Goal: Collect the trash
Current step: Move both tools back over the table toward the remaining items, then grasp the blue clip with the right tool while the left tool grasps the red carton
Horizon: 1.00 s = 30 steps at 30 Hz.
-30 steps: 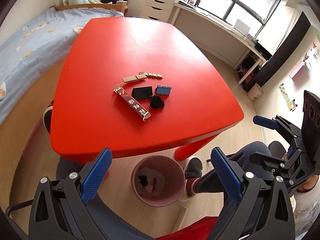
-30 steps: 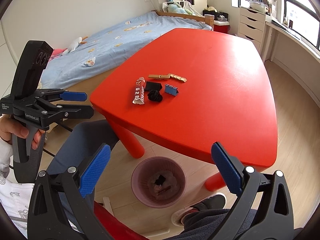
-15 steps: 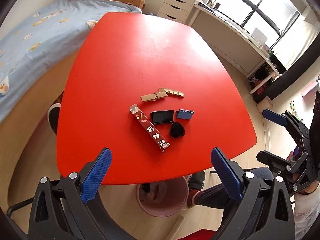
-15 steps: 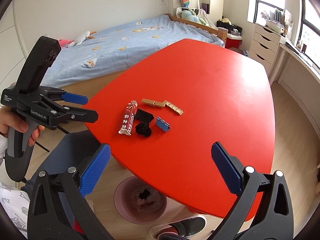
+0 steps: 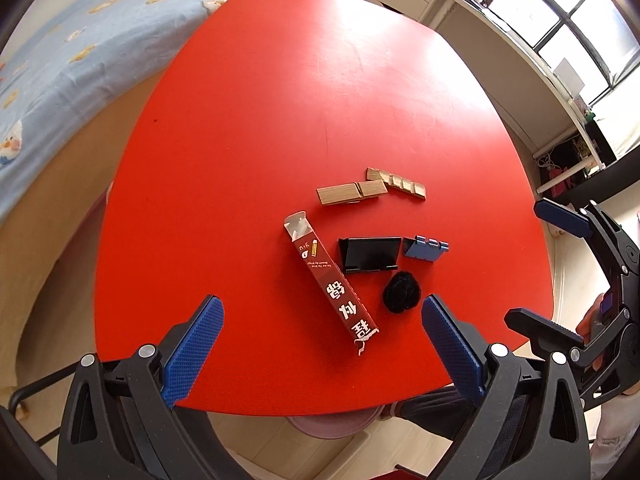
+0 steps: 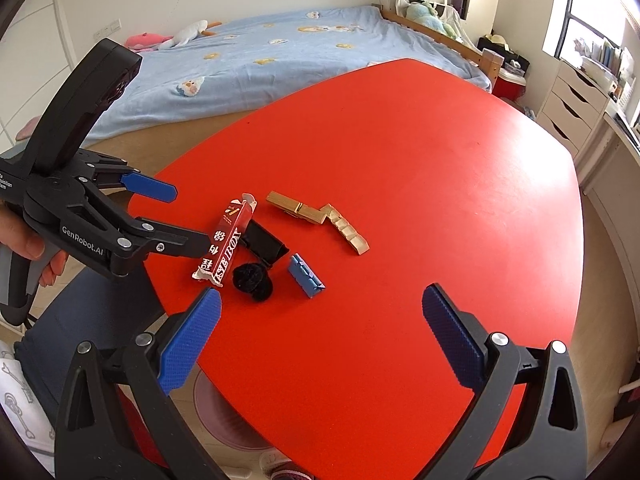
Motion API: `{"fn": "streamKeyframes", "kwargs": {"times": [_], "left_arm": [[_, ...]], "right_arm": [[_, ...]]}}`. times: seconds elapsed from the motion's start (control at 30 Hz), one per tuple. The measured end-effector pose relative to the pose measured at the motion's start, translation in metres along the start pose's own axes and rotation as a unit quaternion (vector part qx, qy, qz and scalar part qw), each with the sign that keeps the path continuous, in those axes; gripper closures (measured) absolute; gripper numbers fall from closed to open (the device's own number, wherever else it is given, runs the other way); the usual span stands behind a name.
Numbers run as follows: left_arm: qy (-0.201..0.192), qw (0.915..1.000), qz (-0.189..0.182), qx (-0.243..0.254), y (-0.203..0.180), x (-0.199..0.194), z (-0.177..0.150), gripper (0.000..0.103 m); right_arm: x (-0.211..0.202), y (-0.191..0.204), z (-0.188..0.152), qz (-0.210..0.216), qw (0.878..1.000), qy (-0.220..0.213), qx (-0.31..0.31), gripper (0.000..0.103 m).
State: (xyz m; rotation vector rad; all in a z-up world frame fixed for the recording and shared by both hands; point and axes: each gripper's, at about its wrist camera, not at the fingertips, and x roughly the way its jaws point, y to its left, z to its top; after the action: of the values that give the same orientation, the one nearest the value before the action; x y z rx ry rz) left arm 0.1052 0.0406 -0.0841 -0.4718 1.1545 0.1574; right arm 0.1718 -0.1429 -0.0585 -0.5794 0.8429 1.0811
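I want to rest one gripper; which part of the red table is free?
The round red table is bare from the gold folded strips to its far rim. Crowded: the dark red carton, black tray, blue clip.

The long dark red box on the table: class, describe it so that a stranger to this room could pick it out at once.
Start at the big red table and find the small cluster of litter near its near edge. The box lies flat at the cluster's left side, beside a black tray and a black fuzzy ball. It alone is long, dark red, printed with white characters, with one end flap open.
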Motion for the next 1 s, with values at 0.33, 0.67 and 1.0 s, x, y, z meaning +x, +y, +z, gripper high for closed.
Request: {"fn": "streamKeyframes", "kwargs": {"times": [0.33,0.67,1.0], "left_arm": [[0.019,0.9992,0.002,-0.036,0.003,0.02,0.006,0.008],[0.017,0.9988,0.017,-0.043,0.0,0.025,0.007,0.029],[0.013,0.9991,0.024,-0.034,-0.007,0.023,0.005,0.05]], "right_arm": [[0.025,-0.008,0.0,0.018,1.0,0.014,-0.014,0.009],[0.04,-0.013,0.0,0.029,0.999,0.028,-0.018,0.028],[0.054,-0.009,0.007,0.04,0.998,0.033,-0.02,0.041]]}}
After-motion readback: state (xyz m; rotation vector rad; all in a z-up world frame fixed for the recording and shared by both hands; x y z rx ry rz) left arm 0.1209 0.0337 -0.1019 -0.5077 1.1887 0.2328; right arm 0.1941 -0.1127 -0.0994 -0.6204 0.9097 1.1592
